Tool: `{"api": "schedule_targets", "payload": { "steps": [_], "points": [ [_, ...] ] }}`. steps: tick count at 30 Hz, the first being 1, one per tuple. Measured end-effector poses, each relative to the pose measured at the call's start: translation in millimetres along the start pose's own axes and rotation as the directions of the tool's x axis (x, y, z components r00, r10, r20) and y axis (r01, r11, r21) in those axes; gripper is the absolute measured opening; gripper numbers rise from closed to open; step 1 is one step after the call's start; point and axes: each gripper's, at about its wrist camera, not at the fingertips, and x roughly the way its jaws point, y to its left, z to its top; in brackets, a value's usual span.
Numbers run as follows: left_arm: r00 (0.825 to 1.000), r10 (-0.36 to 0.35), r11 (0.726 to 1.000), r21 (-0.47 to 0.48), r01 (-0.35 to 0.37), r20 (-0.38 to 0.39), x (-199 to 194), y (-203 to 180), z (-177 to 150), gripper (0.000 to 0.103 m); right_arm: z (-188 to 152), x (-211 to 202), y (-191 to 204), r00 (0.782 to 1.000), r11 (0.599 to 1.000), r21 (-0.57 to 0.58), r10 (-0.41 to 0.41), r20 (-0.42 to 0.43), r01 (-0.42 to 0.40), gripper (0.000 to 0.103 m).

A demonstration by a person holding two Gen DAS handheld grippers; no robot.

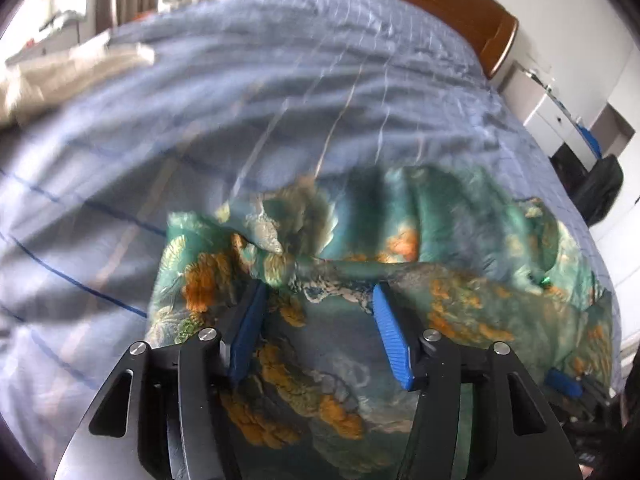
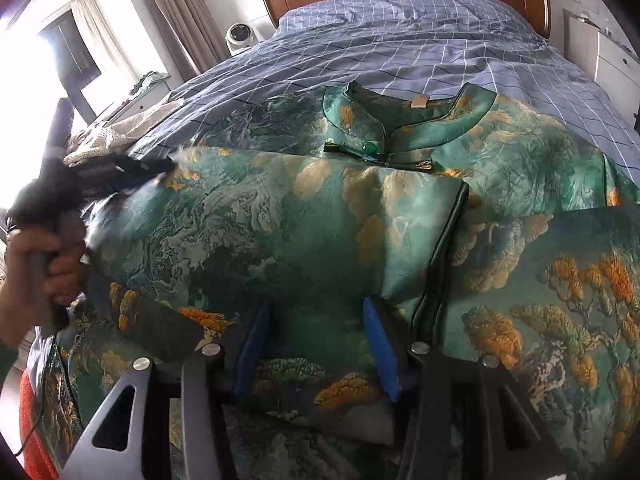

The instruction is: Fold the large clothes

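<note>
Lying on the blue checked bed [image 2: 400, 40], the green patterned garment [image 2: 248, 220] is partly folded, collar at twelve o'clock. Both grippers, left [image 1: 318, 292] and right [image 2: 316, 308], hover with jaws apart; the blurred left seemingly grips nothing.

Window [image 2: 60, 52] glare at left, motion-blurred left view, fisheye-curved dark edges

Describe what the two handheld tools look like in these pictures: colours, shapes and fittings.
Each tool, left and right, has two flat blue ribbed fingers mounted on black angular linkage arms with triangular cut-outs and round silver pivot pins. In the right wrist view the other tool's grey handle shows, gripped by a hand.
</note>
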Motion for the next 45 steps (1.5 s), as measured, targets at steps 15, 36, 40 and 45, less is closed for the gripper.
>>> {"api": "schedule_targets", "payload": {
  "steps": [15, 36, 40, 45],
  "points": [
    [0.998, -0.001, 0.998, 0.055, -0.002, 0.056, -8, -2, -10, 0.061, -5, -2, 2, 1.000, 1.000, 0.003, -0.008, 0.024, 0.008, 0.048],
    [0.998, 0.064, 0.960, 0.274, -0.056, -0.020, -179, -10, -225, 0.098, -152, -172, 33, 0.980, 0.975, -0.092, -0.197, 0.040, 0.200, 0.066],
    [0.994, 0.083, 0.946, 0.321, -0.056, -0.073, -194, -16, -243, 0.099, -202, -187, 30, 0.975, 0.975, -0.023, -0.220, -0.021, 0.219, 0.066],
    [0.979, 0.132, 0.939, 0.335, -0.074, -0.154, -210, -3, -265, 0.099, -238, -209, 32, 0.972, 0.972, 0.032, -0.231, -0.045, 0.232, 0.066]
  ]
}}
